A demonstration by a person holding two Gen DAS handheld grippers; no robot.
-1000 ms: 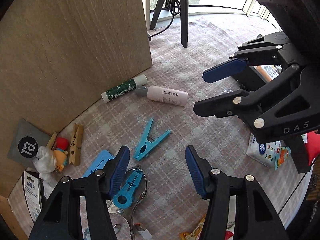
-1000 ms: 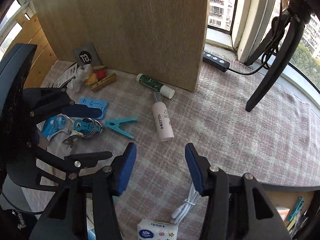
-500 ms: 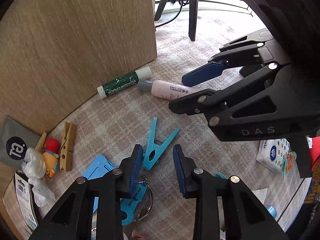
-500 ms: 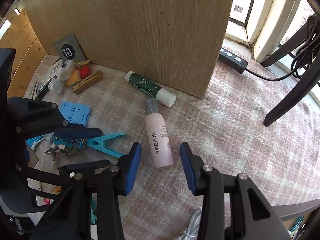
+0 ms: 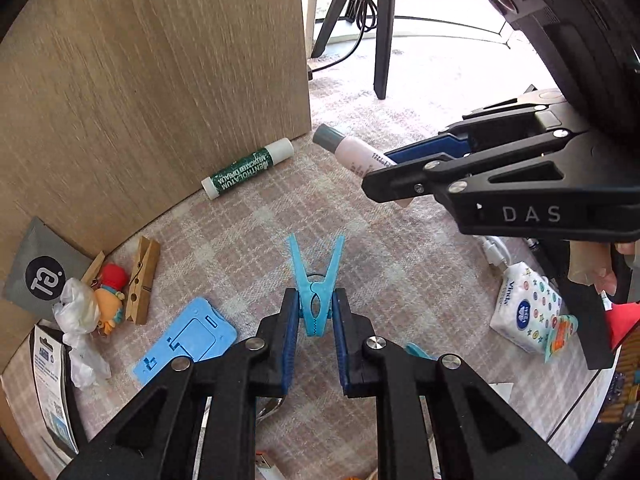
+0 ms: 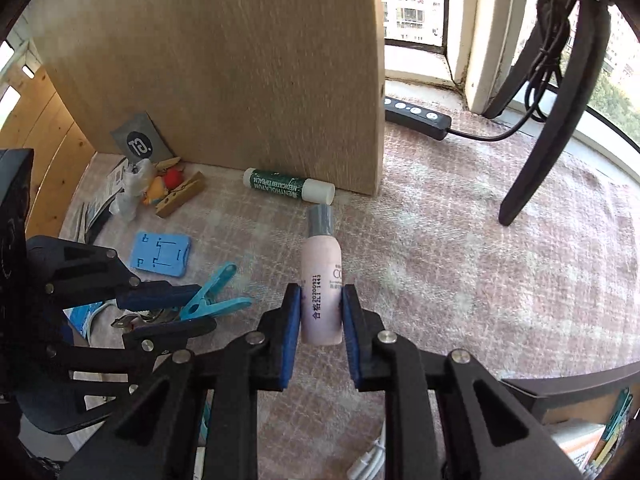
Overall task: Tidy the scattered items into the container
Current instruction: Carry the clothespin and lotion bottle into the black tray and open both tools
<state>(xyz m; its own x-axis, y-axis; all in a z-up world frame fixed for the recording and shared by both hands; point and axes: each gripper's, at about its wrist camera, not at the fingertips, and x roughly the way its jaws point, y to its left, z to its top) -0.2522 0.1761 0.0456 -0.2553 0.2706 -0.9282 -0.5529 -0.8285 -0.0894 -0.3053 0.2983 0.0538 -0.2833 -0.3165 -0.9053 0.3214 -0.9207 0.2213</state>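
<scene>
A blue clothespin (image 5: 316, 276) lies on the checked cloth (image 5: 400, 280), its wide ends pointing away from me. My left gripper (image 5: 316, 310) is closing around its narrow end, and both blue pads touch its sides. A pink bottle (image 6: 322, 256) with a grey cap lies on the cloth. My right gripper (image 6: 321, 312) is closing on the bottle's lower half, pads against both sides. In the left wrist view the right gripper (image 5: 404, 172) covers most of the bottle (image 5: 352, 152).
A green tube (image 5: 248, 168) lies against the upright wooden board (image 5: 140, 80). Wooden clothespins (image 5: 142, 280), a small toy (image 5: 108, 296) and a blue phone stand (image 5: 188, 336) lie to the left. A tissue pack (image 5: 524, 312) sits on the right. A power strip (image 6: 416, 116) and a tripod leg (image 6: 552, 128) stand farther back.
Both grippers have narrowed from wide open. The left one came in over the blue clothespin and now touches it. The right one moved onto the pink bottle and now has it between its pads.
</scene>
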